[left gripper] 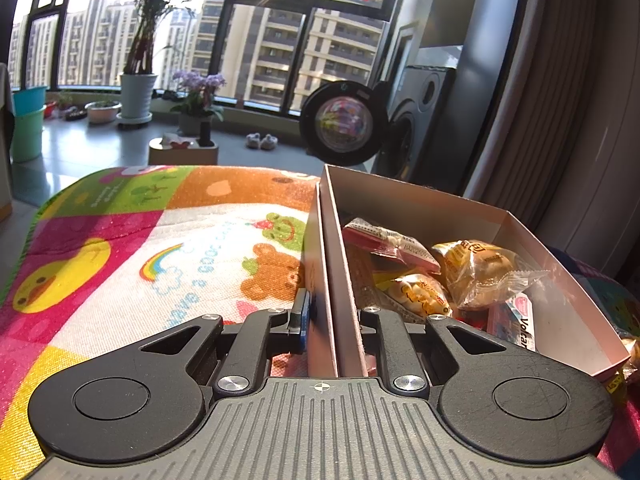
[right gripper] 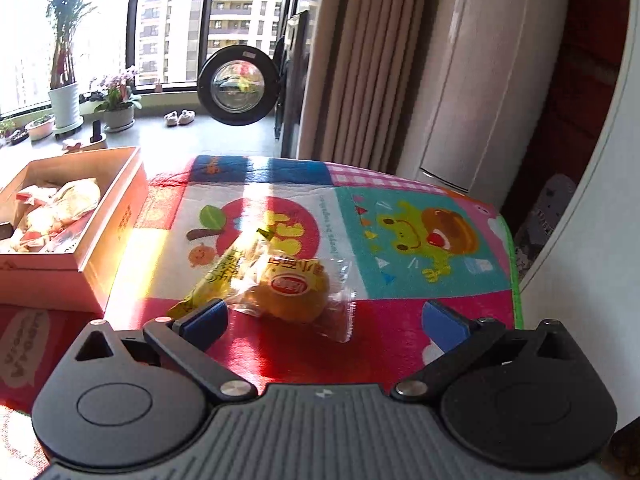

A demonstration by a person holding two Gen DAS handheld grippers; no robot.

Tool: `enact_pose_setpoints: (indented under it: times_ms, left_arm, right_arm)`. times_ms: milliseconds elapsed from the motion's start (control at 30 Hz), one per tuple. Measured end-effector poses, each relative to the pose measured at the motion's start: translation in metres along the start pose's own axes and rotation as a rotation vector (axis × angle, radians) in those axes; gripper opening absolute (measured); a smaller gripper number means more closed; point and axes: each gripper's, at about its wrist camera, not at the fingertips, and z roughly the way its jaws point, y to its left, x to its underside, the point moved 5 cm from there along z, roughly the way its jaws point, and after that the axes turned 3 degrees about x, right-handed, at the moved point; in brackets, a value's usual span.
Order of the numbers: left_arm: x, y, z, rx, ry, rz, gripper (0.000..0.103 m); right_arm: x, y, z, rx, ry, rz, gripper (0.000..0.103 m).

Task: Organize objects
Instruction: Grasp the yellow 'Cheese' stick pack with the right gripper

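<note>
1. The left gripper [left gripper: 334,332] is shut on the near wall of the cardboard box [left gripper: 420,200]; one finger is outside the wall and one is inside, so the box is held steady.
2. The box is seen to be partly filled with wrapped snacks [left gripper: 472,270], among them small buns and pink packets.
3. The right gripper [right gripper: 324,322] is held wide open, and nothing is held in it.
4. A wrapped bun [right gripper: 294,290] is lying on the play mat [right gripper: 400,320], just in front of the right gripper and a little toward its left finger [right gripper: 206,314].
5. A yellow packet [right gripper: 224,276] is lying partly under the bun's left side, with its long way running up and to the right, away from the left finger.
6. The bun is judged to be the next thing to be picked up, and the right gripper is the nearer one.
7. The box is seen to the left of the bun, so the bun would have to be carried left.
8. The desk is covered by the bright play mat with a frog [right gripper: 404,240] and a bear [left gripper: 272,270] on it.
9. Sun is let in through big windows [left gripper: 256,40]; potted plants [left gripper: 138,92] and a washing machine door [left gripper: 344,122] are seen behind.
</note>
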Motion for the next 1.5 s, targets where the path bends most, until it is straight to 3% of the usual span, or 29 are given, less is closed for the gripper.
enact_pose_setpoints:
  times_ms: [67,133,167,300,400,500,667,867,900,1000,1100,1167,1233,1267,1367,1500]
  left_arm:
    - [0.0,0.0,0.0,-0.001,0.0,0.001,0.016]
    - [0.0,0.001,0.0,0.0,-0.001,0.001,0.016]
    - [0.0,0.0,0.0,-0.001,-0.002,0.002,0.016]
    - [-0.001,0.003,-0.001,0.0,-0.003,0.001,0.016]
    - [-0.001,0.003,-0.001,0.0,-0.003,0.002,0.016]
    - [-0.001,0.003,-0.001,-0.001,-0.003,0.002,0.016]
    - [-0.001,0.003,-0.001,0.0,-0.003,0.001,0.016]
    - [-0.001,0.003,-0.001,0.002,-0.003,-0.001,0.017]
    - [-0.001,0.004,-0.002,0.001,-0.003,0.0,0.017]
    - [-0.001,0.004,-0.001,0.003,-0.001,-0.003,0.017]
    - [-0.001,0.004,-0.002,0.001,-0.002,-0.001,0.017]
    - [-0.001,0.004,-0.002,-0.003,-0.004,0.004,0.016]
    - [-0.002,0.005,-0.003,-0.004,-0.006,0.005,0.016]
    - [-0.002,0.005,-0.003,-0.004,-0.006,0.005,0.016]
    - [-0.002,0.005,-0.003,-0.003,-0.006,0.005,0.016]
    - [-0.002,0.005,-0.003,0.0,-0.005,0.002,0.016]
  right_arm:
    - [-0.003,0.019,0.006,-0.052,0.012,-0.012,0.097]
    - [-0.006,0.037,0.014,-0.121,0.048,0.007,0.078]
    - [-0.009,0.044,0.019,-0.145,0.071,0.029,0.075]
    - [-0.025,0.058,0.06,-0.153,0.174,0.141,0.06]
    - [-0.039,0.062,0.084,-0.126,0.201,0.169,0.056]
    - [-0.05,0.067,0.1,-0.093,0.201,0.13,0.055]
    - [-0.056,0.068,0.106,-0.109,0.214,0.143,0.056]
    - [-0.035,0.078,0.077,-0.187,0.216,0.024,0.051]
    - [-0.026,0.079,0.072,-0.184,0.236,-0.018,0.046]
    - [-0.006,0.072,0.062,-0.15,0.245,-0.062,0.045]
    - [-0.003,0.062,0.048,-0.189,0.227,-0.004,0.045]
    - [-0.011,0.058,0.048,-0.24,0.225,0.087,0.053]
    - [-0.023,0.056,0.058,-0.263,0.23,0.21,0.068]
    - [-0.029,0.056,0.068,-0.263,0.242,0.267,0.069]
    - [-0.04,0.061,0.101,-0.2,0.279,0.352,0.069]
    - [-0.055,0.086,0.128,-0.074,0.218,0.234,0.057]
